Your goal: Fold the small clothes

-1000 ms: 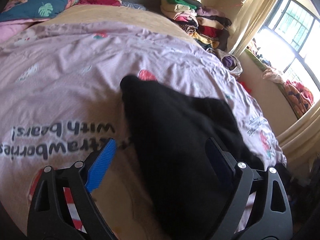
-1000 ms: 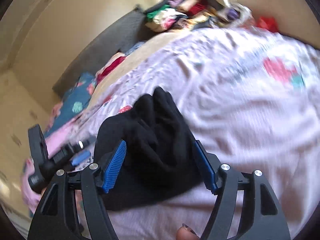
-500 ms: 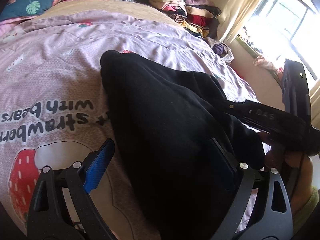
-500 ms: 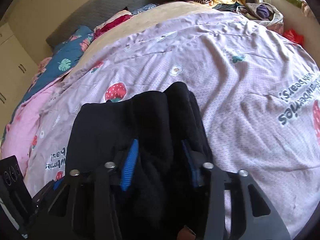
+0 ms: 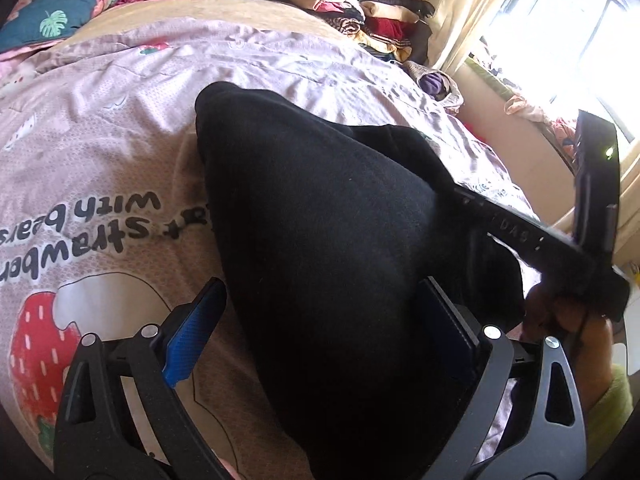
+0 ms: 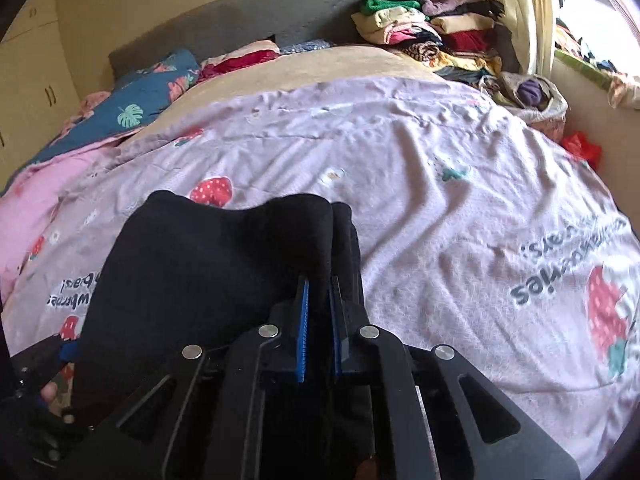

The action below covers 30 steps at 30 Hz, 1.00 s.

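Observation:
A black garment (image 5: 320,240) lies bunched on the lilac strawberry-print bedspread (image 5: 100,140). My left gripper (image 5: 320,328) is open, its blue pads (image 5: 192,332) wide apart on either side of the garment's near end. The right gripper's body (image 5: 532,232) reaches into the cloth from the right in this view. In the right wrist view my right gripper (image 6: 320,312) is shut on a fold of the black garment (image 6: 208,264), the blue pads (image 6: 302,320) pinching the cloth. The left gripper (image 6: 40,364) shows at the lower left edge.
A stack of folded clothes (image 6: 424,28) stands at the bed's far right corner by the grey headboard (image 6: 240,28). A blue leaf-print pillow (image 6: 136,92) and pink blanket (image 6: 48,184) lie at the far left. A curtain and window (image 5: 560,48) are on the right.
My right gripper has closed on a fold of the black garment, going from wide open to shut. The left gripper stays open around the garment's other end, with the view shifted slightly.

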Each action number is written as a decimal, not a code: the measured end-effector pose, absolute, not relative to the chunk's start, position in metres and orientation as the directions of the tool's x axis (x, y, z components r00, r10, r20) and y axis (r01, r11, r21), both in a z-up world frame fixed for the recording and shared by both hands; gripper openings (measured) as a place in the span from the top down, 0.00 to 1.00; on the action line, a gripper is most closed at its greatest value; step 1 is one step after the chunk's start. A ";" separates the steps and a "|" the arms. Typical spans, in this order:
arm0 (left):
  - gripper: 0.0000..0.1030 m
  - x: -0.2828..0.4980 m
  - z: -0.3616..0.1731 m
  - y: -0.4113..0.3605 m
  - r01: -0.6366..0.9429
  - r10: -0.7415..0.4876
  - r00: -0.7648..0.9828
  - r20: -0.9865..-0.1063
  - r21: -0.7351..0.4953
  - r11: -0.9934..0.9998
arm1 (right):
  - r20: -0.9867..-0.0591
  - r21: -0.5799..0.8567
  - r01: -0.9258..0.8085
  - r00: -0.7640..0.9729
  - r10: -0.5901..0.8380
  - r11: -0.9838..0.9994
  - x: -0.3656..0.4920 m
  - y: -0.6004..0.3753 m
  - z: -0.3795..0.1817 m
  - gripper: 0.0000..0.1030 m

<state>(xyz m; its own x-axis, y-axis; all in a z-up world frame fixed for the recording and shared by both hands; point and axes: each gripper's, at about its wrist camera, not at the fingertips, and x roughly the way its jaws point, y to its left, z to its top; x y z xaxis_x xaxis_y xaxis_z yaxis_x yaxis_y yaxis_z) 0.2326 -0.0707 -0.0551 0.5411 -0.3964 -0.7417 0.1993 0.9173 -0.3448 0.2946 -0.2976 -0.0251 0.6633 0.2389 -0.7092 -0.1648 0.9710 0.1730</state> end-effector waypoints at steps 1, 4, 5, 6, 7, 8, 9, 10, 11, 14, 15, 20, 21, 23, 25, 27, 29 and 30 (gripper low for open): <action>0.14 0.233 -0.055 -0.071 0.201 -0.396 0.540 -0.743 -0.343 0.918 | -0.709 0.180 -0.154 0.665 0.237 0.972 0.293 -0.303 -0.030 0.91; 0.14 0.232 -0.055 -0.074 0.208 -0.387 0.544 -0.744 -0.327 0.922 | -0.708 0.189 -0.123 0.670 0.222 0.974 0.288 -0.311 -0.036 0.88; 0.14 0.231 -0.055 -0.074 0.208 -0.382 0.547 -0.745 -0.322 0.924 | -0.706 0.196 -0.106 0.674 0.216 0.975 0.285 -0.313 -0.037 0.81; 0.14 0.231 -0.054 -0.074 0.207 -0.377 0.550 -0.745 -0.316 0.926 | -0.704 0.206 -0.093 0.678 0.213 0.974 0.282 -0.316 -0.037 0.78; 0.14 0.231 -0.054 -0.074 0.207 -0.376 0.550 -0.746 -0.314 0.927 | -0.702 0.213 -0.083 0.680 0.211 0.974 0.280 -0.320 -0.039 0.76; 0.14 0.232 -0.054 -0.074 0.206 -0.376 0.550 -0.746 -0.315 0.926 | -0.699 0.219 -0.070 0.685 0.207 0.973 0.276 -0.323 -0.040 0.73; 0.14 0.231 -0.054 -0.074 0.204 -0.374 0.550 -0.747 -0.315 0.927 | -0.696 0.224 -0.062 0.689 0.204 0.973 0.273 -0.325 -0.040 0.72; 0.13 0.231 -0.054 -0.074 0.202 -0.371 0.551 -0.747 -0.312 0.928 | -0.694 0.220 -0.053 0.693 0.194 0.974 0.270 -0.326 -0.040 0.71; 0.13 0.231 -0.054 -0.074 0.201 -0.367 0.554 -0.747 -0.308 0.930 | -0.695 0.209 -0.041 0.697 0.178 0.977 0.267 -0.327 -0.040 0.70; 0.14 0.229 -0.053 -0.074 0.196 -0.356 0.563 -0.746 -0.297 0.934 | -0.689 0.194 -0.004 0.711 0.139 0.981 0.257 -0.332 -0.038 0.69; 0.13 0.227 -0.052 -0.073 0.195 -0.354 0.564 -0.746 -0.297 0.935 | -0.686 0.202 0.006 0.715 0.137 0.979 0.253 -0.334 -0.037 0.69; 0.13 0.222 -0.051 -0.071 0.186 -0.350 0.572 -0.742 -0.298 0.936 | -0.634 0.268 0.019 0.756 0.162 0.963 0.225 -0.351 -0.027 0.56; 0.13 0.221 -0.051 -0.071 0.184 -0.348 0.574 -0.741 -0.298 0.937 | -0.628 0.274 0.021 0.761 0.162 0.962 0.221 -0.353 -0.025 0.54; 0.11 0.219 -0.049 -0.071 0.180 -0.341 0.579 -0.741 -0.292 0.939 | -0.609 0.296 0.023 0.775 0.170 0.955 0.208 -0.358 -0.020 0.45; 0.10 0.214 -0.047 -0.070 0.179 -0.338 0.584 -0.738 -0.288 0.941 | -0.591 0.326 0.016 0.784 0.191 0.945 0.200 -0.361 -0.015 0.36; 0.10 0.210 -0.044 -0.070 0.180 -0.338 0.585 -0.737 -0.288 0.941 | -0.573 0.342 -0.003 0.792 0.210 0.940 0.194 -0.360 -0.010 0.30; 0.09 0.206 -0.043 -0.070 0.181 -0.332 0.585 -0.740 -0.281 0.943 | -0.549 0.346 -0.030 0.804 0.229 0.938 0.183 -0.358 -0.002 0.18; 0.09 0.203 -0.041 -0.070 0.182 -0.332 0.585 -0.740 -0.279 0.943 | -0.531 0.355 -0.051 0.811 0.247 0.933 0.176 -0.357 0.002 0.11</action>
